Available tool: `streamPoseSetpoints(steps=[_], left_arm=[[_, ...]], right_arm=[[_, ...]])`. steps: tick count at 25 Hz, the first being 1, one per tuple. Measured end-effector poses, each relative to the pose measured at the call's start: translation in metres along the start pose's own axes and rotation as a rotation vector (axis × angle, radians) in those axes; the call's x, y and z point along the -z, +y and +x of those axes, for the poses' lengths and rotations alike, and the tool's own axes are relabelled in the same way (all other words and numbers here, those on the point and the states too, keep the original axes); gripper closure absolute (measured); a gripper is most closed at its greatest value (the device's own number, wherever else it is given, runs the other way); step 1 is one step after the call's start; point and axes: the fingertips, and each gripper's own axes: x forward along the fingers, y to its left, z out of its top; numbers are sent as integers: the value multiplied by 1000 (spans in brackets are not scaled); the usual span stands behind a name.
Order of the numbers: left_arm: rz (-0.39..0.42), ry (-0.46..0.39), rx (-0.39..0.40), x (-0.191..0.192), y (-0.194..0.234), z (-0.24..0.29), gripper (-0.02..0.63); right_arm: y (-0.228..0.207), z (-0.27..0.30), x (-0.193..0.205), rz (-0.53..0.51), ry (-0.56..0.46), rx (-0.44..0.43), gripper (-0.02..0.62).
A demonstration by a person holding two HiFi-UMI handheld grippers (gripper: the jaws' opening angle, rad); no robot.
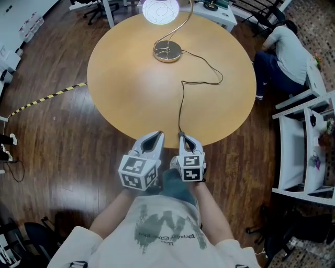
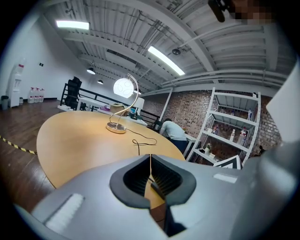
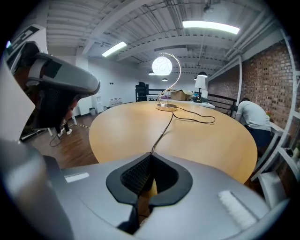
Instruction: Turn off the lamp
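Jaws on both tools are pressed tip to tip. The left gripper (image 1: 156, 136) and the right gripper (image 1: 184, 137) hover side by side at the near edge of the round, light wooden table (image 1: 131, 89). The gold arched lamp (image 1: 167, 51) stands at the far side of that table, well apart from both tools, on a round metal base. Its white globe shade (image 1: 160, 10) is glowing, so the task looks not yet begun. A thin black cord (image 1: 181, 99) loops from the base across the tabletop to the near edge, ending just beside the right gripper's tips. No switch can be made out on the cord or the base. The risk, as I judge it, lies in the cord and the small base. A long reach over the table could snag or drag the cord and pull the lamp toward the edge, and a hard push on the stem or base could tip the top-heavy globe. In the left gripper view the ribbed black pads meet with nothing between them. In the right gripper view the cord (image 3: 165, 126) runs up to where the jaws meet, but it seems to pass beneath them rather than between. Both pairs therefore look closed on nothing, fit for pressing a button but needing to part before gripping anything.
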Motion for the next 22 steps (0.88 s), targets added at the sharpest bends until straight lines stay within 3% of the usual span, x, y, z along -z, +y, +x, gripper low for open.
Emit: streamPoseSetpoints(steps=[2,7,14,22], left_arm=[[2,1,4,1,-2,1,601],[3,3,9,0,-3,2,601],[4,-2,8,-2,-2,-2,601],[2,-35,27,-10,-5,-32,600]], right_arm=[[0,0,1,-21,4,7,595],[-4,6,1,53,25,-16,595],[-3,7,-5,23,14,-7,595],[15,-32,-34,35,-78,28,595]])
